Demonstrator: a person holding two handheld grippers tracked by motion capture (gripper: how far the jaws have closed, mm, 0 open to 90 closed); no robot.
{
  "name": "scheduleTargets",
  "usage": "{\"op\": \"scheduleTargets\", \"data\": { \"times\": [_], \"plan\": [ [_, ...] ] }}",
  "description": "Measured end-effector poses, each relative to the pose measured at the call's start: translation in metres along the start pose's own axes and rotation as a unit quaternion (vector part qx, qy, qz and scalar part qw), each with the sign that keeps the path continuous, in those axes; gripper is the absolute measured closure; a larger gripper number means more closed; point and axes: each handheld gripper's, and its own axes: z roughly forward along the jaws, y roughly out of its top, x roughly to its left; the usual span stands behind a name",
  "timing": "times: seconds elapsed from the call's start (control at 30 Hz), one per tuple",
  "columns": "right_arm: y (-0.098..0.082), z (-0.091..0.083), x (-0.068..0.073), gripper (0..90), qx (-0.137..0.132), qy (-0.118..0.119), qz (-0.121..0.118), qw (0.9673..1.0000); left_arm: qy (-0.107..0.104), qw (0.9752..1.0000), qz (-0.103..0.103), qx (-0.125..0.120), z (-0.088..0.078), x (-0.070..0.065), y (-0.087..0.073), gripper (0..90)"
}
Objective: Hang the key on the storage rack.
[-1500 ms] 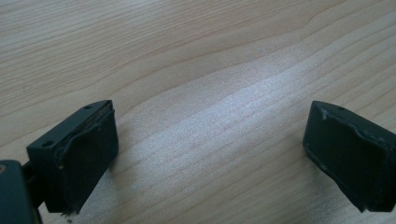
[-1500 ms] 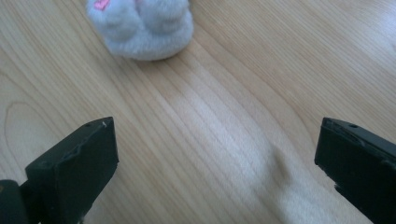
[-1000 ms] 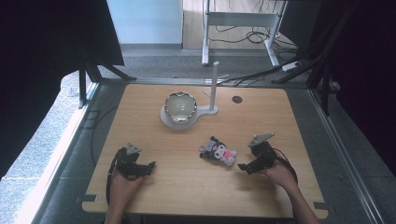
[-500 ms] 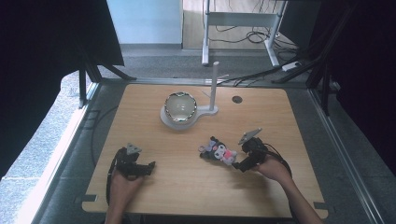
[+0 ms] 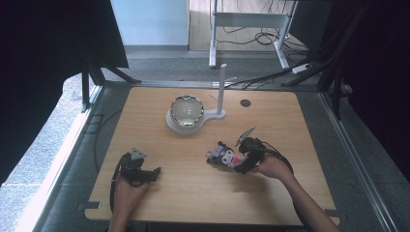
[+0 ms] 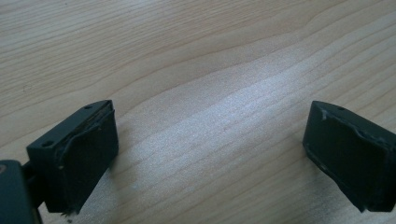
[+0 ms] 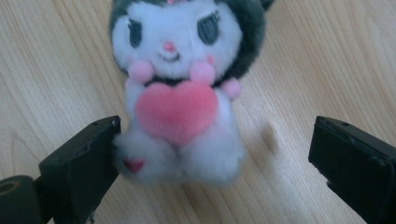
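A small plush toy (image 5: 223, 155) lies on the wooden table (image 5: 290, 121), white with a black hood and a pink heart (image 7: 176, 112) on its chest. My right gripper (image 5: 243, 162) is open at the toy's right side. In the right gripper view the plush toy (image 7: 180, 93) lies between the two jaws, its feet brushing the left one. My left gripper (image 5: 150, 173) rests near the front left of the table, open, with bare wood (image 6: 210, 116) between its jaws.
A shiny bowl (image 5: 186, 110) sits on a white base at the table's far middle, with a thin white post (image 5: 221, 92) beside it. A dark round hole (image 5: 245, 103) marks the far right of the tabletop.
My right gripper has moved left, up to the plush toy, so the toy now lies between its jaws. The left gripper has stayed put.
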Motion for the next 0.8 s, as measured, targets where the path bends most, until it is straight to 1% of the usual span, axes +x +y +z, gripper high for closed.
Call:
{"op": "scheduleTargets", "data": {
  "times": [0.03, 0.17, 0.2, 0.3, 0.37, 0.4, 0.43, 0.47, 0.57, 0.7, 0.73, 0.77, 0.8],
  "plan": [
    [0.003, 0.001, 0.001, 3.4, 0.007, 0.001, -0.001, 1.0000, 0.000, 1.0000, 0.000, 0.000, 0.000, 0.000, 0.000, 3.4],
    [0.015, 0.006, 0.002, 6.4, 0.033, 0.009, -0.020, 0.9992, 0.000, 1.0000, 0.000, 0.000, 0.000, 0.000, 0.000, 3.4],
    [0.017, 0.007, 0.003, 7.4, 0.038, 0.008, -0.020, 0.9990, 0.000, 1.0000, 0.000, 0.000, 0.000, 0.000, 0.000, 3.4],
    [0.027, 0.012, 0.005, 12.3, 0.064, 0.016, -0.032, 0.9973, 0.000, 1.0000, 0.000, 0.000, 0.000, 0.000, 0.000, 3.4],
    [0.033, 0.015, 0.005, 13.6, 0.080, 0.018, -0.041, 0.9958, 0.000, 1.0000, 0.000, 0.000, 0.000, 0.000, 0.000, 3.4],
    [0.035, 0.017, 0.006, 14.4, 0.087, 0.019, -0.038, 0.9953, 0.000, 1.0000, 0.000, 0.000, 0.000, 0.000, 0.000, 3.4],
    [0.039, 0.019, 0.007, 15.6, 0.103, 0.020, -0.040, 0.9937, 0.000, 1.0000, 0.000, 0.000, 0.000, 0.000, 0.000, 3.4],
    [0.042, 0.021, 0.007, 16.7, 0.111, 0.019, -0.046, 0.9925, 0.000, 1.0000, 0.000, 0.000, 0.000, 0.000, 0.000, 3.4],
    [0.050, 0.025, 0.008, 20.9, 0.137, 0.020, -0.048, 0.9892, 0.000, 1.0000, 0.000, 0.000, 0.000, 0.000, 0.000, 3.4],
    [0.058, 0.032, 0.008, 29.6, 0.166, 0.024, -0.055, 0.9844, 0.000, 1.0000, 0.000, 0.000, 0.000, 0.000, 0.000, 3.4],
    [0.060, 0.034, 0.008, 31.5, 0.176, 0.027, -0.062, 0.9821, 0.000, 1.0000, 0.000, 0.000, 0.000, 0.000, 0.000, 3.4],
    [0.061, 0.035, 0.008, 32.6, 0.180, 0.024, -0.069, 0.9809, 0.000, 1.0000, 0.000, 0.000, 0.000, 0.000, 0.000, 3.4],
    [0.062, 0.036, 0.009, 33.9, 0.185, 0.022, -0.071, 0.9799, 0.000, 1.0000, 0.000, 0.000, 0.000, 0.000, 0.000, 3.4]
  ]
}}
